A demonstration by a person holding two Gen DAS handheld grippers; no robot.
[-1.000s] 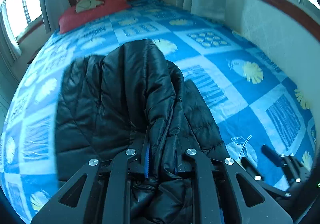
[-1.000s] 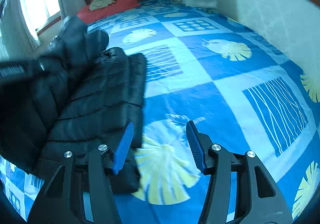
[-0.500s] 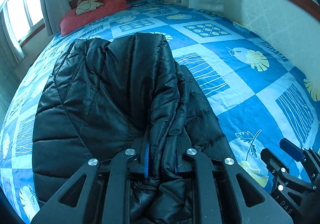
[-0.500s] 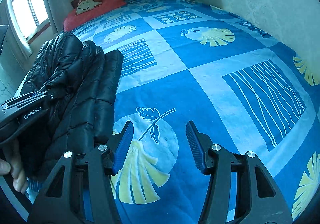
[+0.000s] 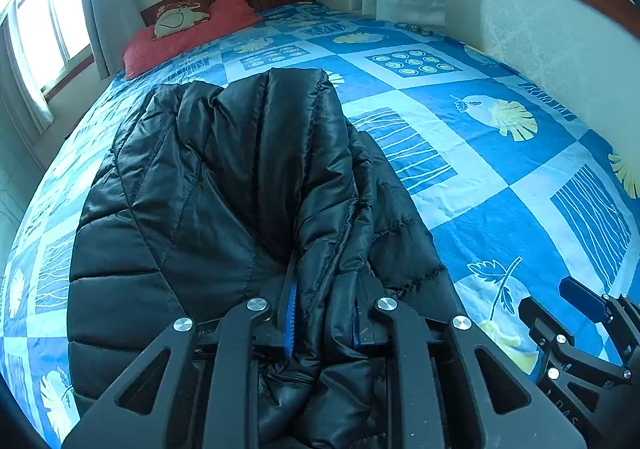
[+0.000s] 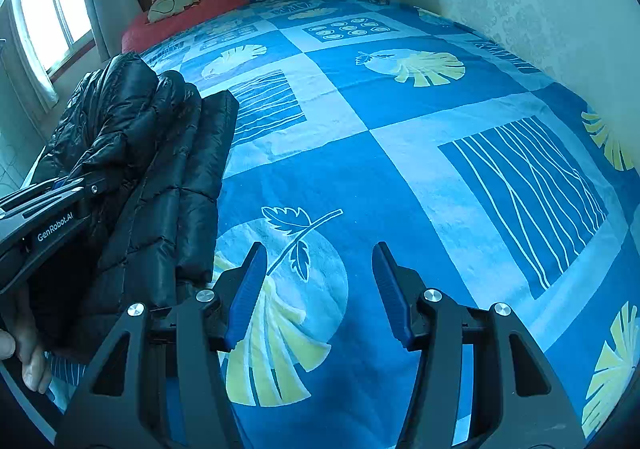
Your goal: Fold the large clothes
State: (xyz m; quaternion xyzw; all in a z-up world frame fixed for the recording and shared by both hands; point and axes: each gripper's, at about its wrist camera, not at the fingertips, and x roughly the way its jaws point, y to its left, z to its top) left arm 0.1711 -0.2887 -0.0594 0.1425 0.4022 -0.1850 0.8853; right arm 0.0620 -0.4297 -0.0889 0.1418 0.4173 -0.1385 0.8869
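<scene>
Blue patterned bedding (image 6: 400, 177) covers the bed, with the black puffer jacket (image 5: 224, 185) spread across the left and centre of the left wrist frame. A bunched fold is pinched in the left tool (image 5: 324, 313), whose jaws are opening; the right tool (image 6: 318, 289) is seen parted and empty. The jacket is judged light, soft and slippery, best gripped at quilted seams.

We read "GenRobot.AI" in pale letters on the black body of the left claw (image 6: 76, 185), seen at the left edge of the right wrist view. Partial letters, "DAS", show on the right claw (image 5: 576, 313); lettering printed on the bedspread (image 5: 552, 89) stays illegible.
</scene>
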